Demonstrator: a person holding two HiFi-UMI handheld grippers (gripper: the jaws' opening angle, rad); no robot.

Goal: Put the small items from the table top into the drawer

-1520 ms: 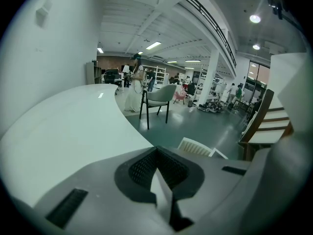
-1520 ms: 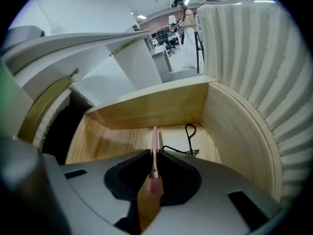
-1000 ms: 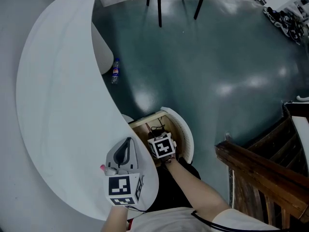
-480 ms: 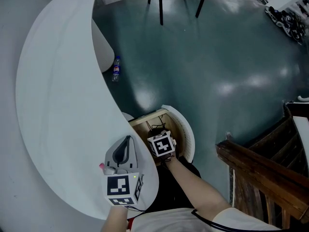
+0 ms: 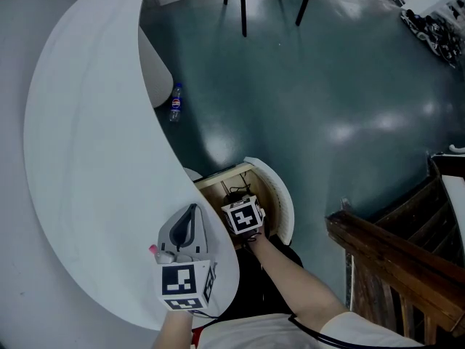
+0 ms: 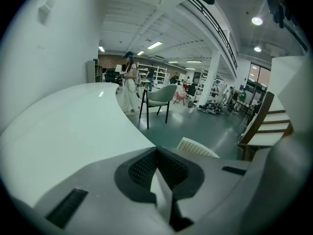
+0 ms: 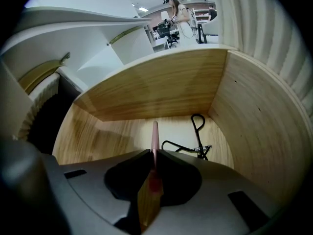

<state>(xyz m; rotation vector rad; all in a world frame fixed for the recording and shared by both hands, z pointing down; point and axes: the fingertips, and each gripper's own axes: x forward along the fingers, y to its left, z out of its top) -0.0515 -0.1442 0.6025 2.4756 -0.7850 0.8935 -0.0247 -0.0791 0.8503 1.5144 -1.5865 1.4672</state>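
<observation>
While right tool [image 7: 153, 154] sits down in the open wooden drawer [image 7: 161, 82], jaws clamped on thin pink stick [image 7: 155, 133], black curler [image 7: 200, 148] on drawer floor, left tool [image 6: 157, 153] closed, empty, over white surface [image 6: 63, 126].

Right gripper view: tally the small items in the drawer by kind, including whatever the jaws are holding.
Pink stick, clamped in the right gripper jaws: 1
Black wire tool, maybe an eyelash curler, lying on the drawer floor: 1
Total: 2
</observation>
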